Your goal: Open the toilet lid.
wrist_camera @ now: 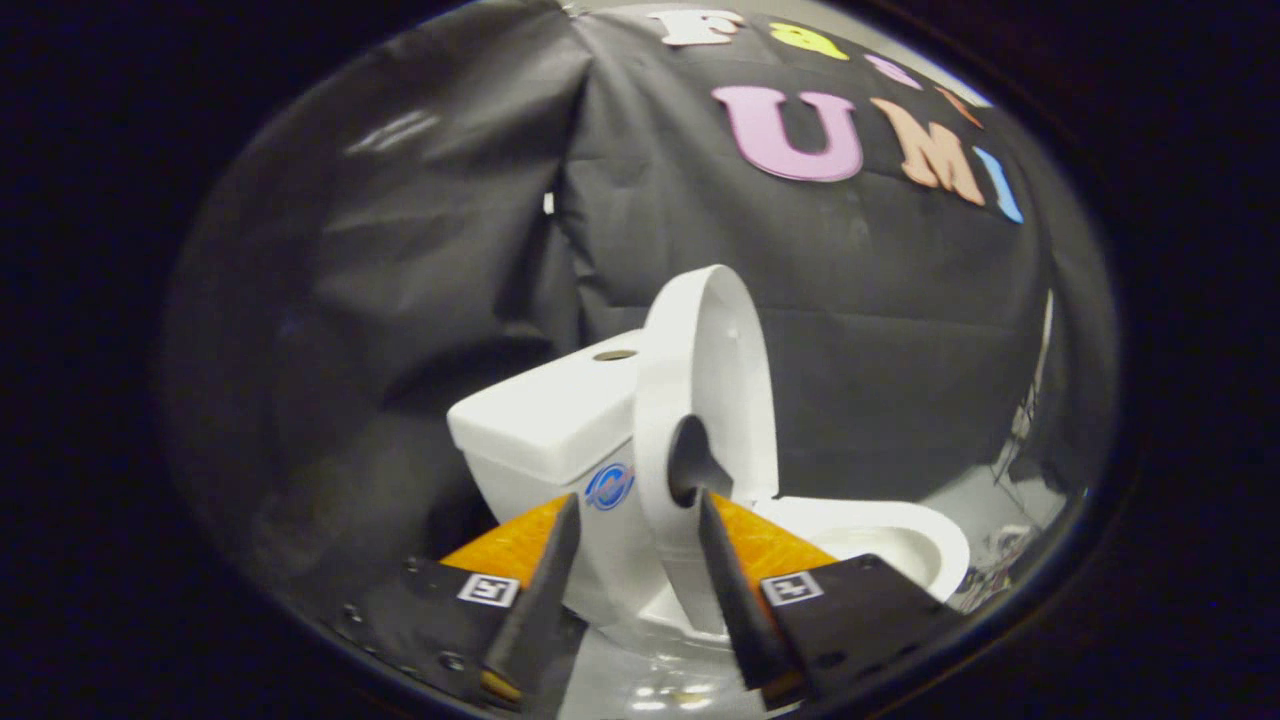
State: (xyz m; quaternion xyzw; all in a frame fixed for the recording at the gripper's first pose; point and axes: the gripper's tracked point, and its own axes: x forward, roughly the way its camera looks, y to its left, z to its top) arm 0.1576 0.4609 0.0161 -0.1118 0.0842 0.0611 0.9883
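Gripper view. My gripper (637, 505) has its fingers parted by a narrow gap, with nothing pressed between them; the right fingertip (712, 510) lies against the lower edge of the raised seat ring (655, 440), though I cannot tell whether it touches; just behind the ring the toilet lid (725, 360) stands upright, already open; beside the right finger lies the bowl rim (905, 530); left of the lid sits the tank (545, 415); beyond hangs the cloth wall (400, 270).

tool (638, 505), 2 square tags (black screws)
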